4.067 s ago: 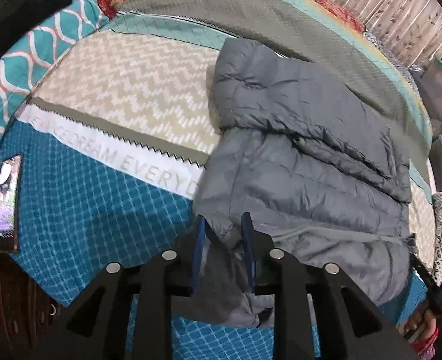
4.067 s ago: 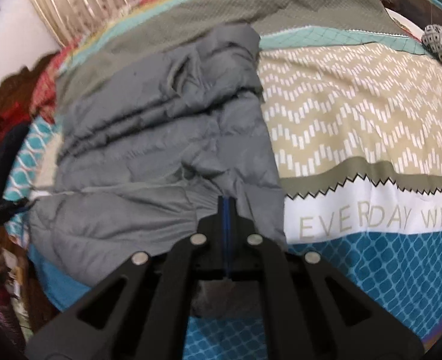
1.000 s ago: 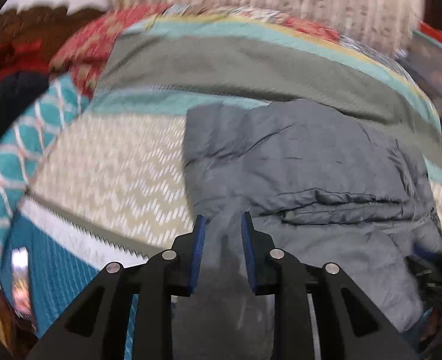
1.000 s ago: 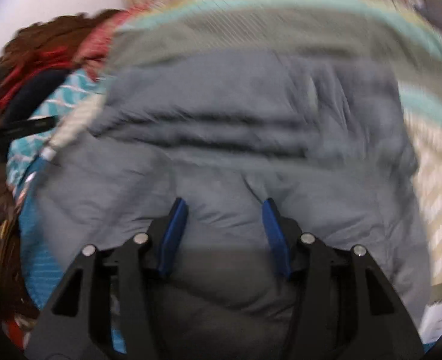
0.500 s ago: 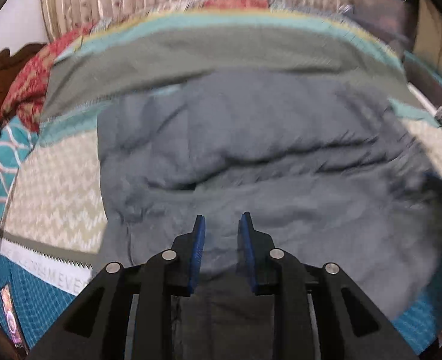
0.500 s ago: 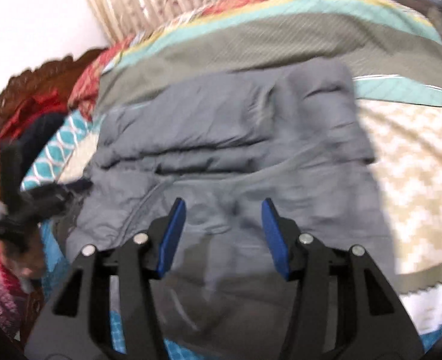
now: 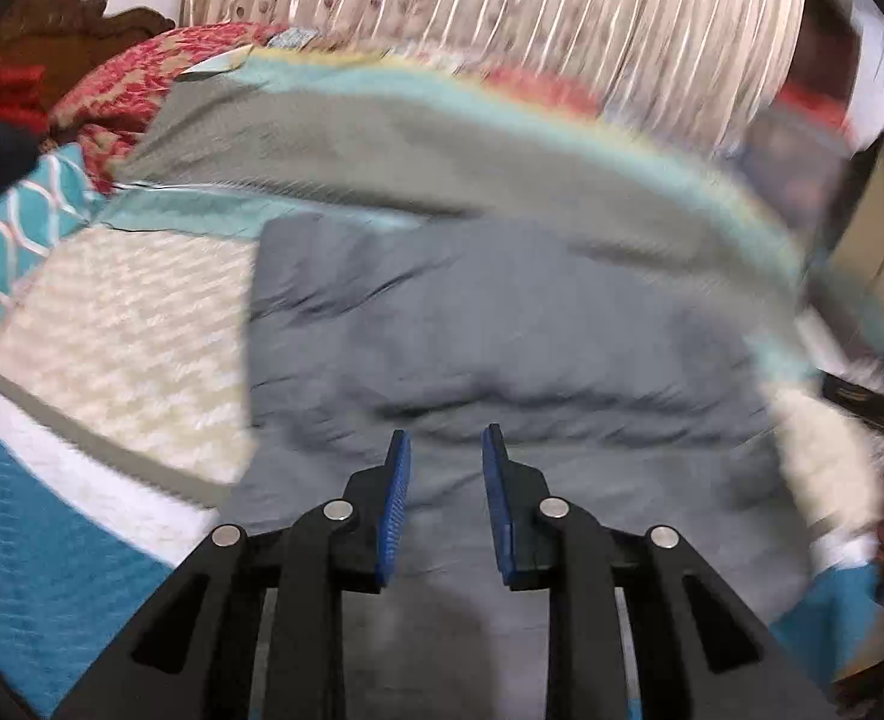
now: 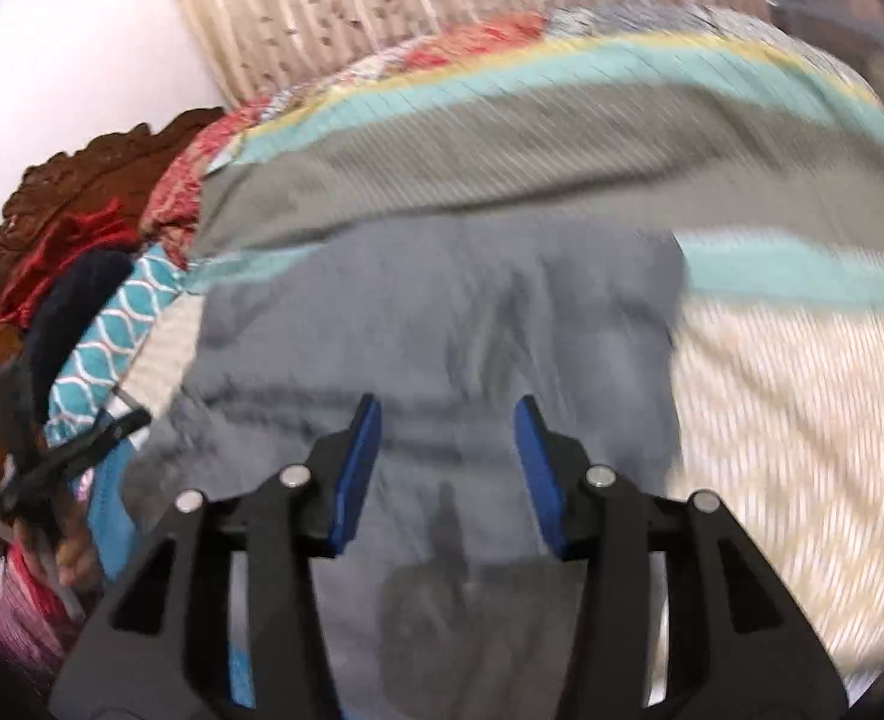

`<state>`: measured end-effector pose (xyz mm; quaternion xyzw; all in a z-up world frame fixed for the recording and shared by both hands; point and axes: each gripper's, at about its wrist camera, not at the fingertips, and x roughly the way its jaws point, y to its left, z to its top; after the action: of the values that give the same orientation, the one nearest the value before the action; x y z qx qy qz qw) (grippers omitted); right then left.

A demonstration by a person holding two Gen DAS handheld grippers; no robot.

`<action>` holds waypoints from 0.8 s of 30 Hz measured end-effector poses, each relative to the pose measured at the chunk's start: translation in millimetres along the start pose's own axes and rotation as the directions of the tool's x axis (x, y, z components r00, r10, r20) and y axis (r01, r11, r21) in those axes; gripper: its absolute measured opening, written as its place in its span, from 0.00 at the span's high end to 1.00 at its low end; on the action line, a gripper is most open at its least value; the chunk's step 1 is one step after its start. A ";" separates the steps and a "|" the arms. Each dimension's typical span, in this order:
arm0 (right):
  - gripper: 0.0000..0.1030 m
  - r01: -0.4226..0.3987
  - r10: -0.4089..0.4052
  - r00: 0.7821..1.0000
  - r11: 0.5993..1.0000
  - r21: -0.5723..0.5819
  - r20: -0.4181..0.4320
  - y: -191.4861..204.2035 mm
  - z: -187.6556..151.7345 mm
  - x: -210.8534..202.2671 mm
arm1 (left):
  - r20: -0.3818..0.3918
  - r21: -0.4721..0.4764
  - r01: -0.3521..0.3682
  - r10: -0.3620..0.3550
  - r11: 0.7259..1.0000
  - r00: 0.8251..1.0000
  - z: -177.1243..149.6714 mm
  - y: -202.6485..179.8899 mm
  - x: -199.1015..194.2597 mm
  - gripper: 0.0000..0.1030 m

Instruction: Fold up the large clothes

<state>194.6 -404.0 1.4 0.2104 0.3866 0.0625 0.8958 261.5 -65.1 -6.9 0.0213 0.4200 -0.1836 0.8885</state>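
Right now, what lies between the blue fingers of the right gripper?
Only the grey jacket shows between the fingers of the open right gripper, in the right wrist view; nothing is clamped there.

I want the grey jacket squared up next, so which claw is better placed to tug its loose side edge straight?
Probably the left claw: the grey jacket shows a clear side edge against the bedspread near it. The right claw, also open, hangs over the jacket's middle. Both views are blurred.
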 end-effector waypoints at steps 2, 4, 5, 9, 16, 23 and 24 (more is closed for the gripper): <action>0.43 -0.033 0.033 0.999 0.999 0.011 -0.029 6.9 46.5 30.6 | 0.003 0.034 0.068 -0.068 0.997 0.998 -2.0 -25.2 6.1 0.68; 0.38 -0.066 0.068 0.996 0.997 0.042 -0.066 9.3 84.8 65.8 | -0.021 0.080 0.133 -0.132 0.988 0.991 -8.1 -46.8 22.2 0.68; 0.37 -0.068 0.073 0.994 0.996 0.057 -0.085 7.5 97.7 79.7 | -0.038 0.104 0.137 -0.133 0.985 0.990 -14.0 -56.4 31.8 0.68; 0.31 -0.077 0.109 0.971 0.985 0.155 -0.212 1.3 149.7 170.5 | -0.145 0.127 0.121 -0.102 0.984 0.984 -40.5 -64.7 75.5 0.68; 0.31 0.014 0.028 0.939 0.993 0.121 -0.342 -10.4 163.7 282.9 | -0.210 0.024 0.145 -0.137 0.989 0.968 -58.6 -38.4 110.0 0.68; 0.52 -0.091 0.139 0.927 0.985 0.150 -0.349 -9.8 146.9 300.2 | -0.170 0.033 0.143 -0.135 0.989 0.976 -68.5 -37.8 104.9 0.68; 0.75 -0.110 0.153 0.925 0.984 0.141 -0.349 -6.3 146.5 296.5 | -0.169 0.030 0.145 -0.138 0.989 0.976 -70.6 -37.6 103.0 0.68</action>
<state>505.2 -376.4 -109.1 0.2738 0.5312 0.1368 0.7901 256.1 -118.4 -125.9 0.0253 0.4895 -0.2525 0.8343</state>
